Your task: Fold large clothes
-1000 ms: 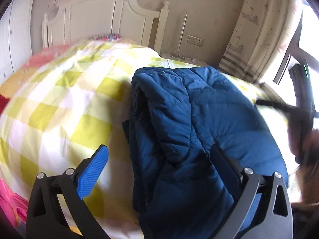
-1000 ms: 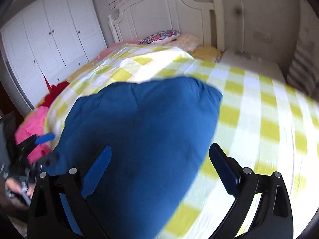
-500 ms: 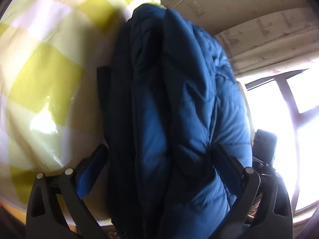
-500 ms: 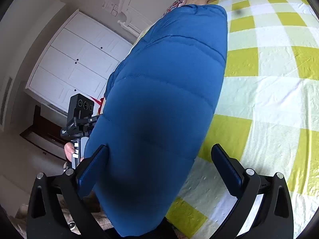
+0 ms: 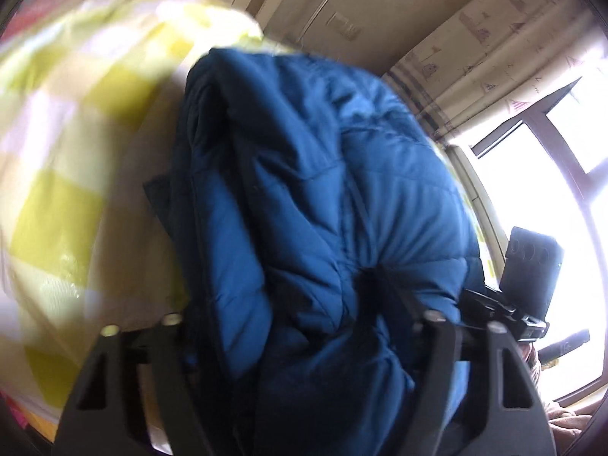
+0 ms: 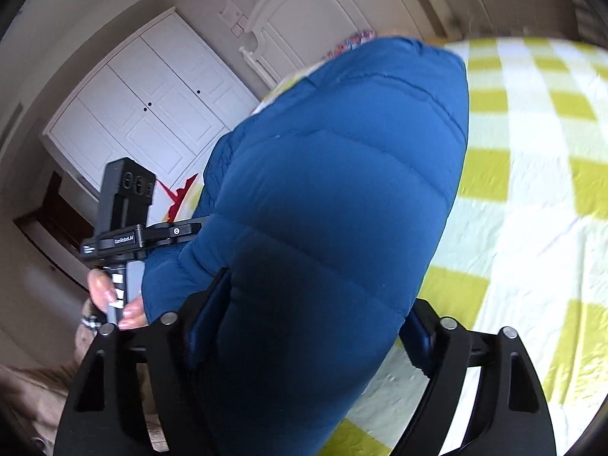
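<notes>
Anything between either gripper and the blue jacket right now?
Nothing visible. The blue jacket bulges between the fingers of both the left gripper and the right gripper, lying on the checked bedspread.

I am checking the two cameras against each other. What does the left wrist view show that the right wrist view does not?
Only the left wrist view shows the curtain, the bright window and the jacket's bunched, creased folds. Only the right wrist view shows the white wardrobe, the headboard and a hand on the other tool's handle. Both show the blue jacket squeezed between claw fingers, left claw and right claw, over the yellow checked bedcover.
</notes>
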The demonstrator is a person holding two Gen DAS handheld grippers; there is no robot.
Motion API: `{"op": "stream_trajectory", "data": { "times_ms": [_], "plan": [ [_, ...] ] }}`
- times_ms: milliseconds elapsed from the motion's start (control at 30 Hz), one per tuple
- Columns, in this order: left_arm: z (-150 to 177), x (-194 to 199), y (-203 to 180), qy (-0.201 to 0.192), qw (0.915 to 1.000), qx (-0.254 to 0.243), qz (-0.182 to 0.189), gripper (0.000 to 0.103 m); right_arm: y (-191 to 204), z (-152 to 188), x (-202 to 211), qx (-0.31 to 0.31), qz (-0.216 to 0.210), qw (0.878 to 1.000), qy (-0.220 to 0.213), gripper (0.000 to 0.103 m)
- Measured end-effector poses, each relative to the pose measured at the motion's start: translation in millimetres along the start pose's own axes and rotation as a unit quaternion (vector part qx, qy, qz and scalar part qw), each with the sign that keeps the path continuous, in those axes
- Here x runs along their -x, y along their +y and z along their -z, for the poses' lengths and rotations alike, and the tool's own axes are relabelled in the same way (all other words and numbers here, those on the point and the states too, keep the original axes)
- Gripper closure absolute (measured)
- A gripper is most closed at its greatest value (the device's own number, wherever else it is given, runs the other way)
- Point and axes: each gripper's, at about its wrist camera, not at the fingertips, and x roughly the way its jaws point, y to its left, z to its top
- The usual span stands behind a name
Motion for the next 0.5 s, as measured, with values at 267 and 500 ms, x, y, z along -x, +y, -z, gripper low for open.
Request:
{"op": "stream_trajectory", "data": {
  "times_ms": [267,500],
  "plan": [
    [-71,-31,-87,-0.030,0.9969,-0.068,0.027,0.046,1,-20,69,0.041,0.072,0.991,-0.104,0.031],
    [-147,-129,-148,-0.015,0.9946,-0.085,0.059,0.042,-50,-49,113,0.022,0.139,0.980,-0.144,0.031]
  ]
}}
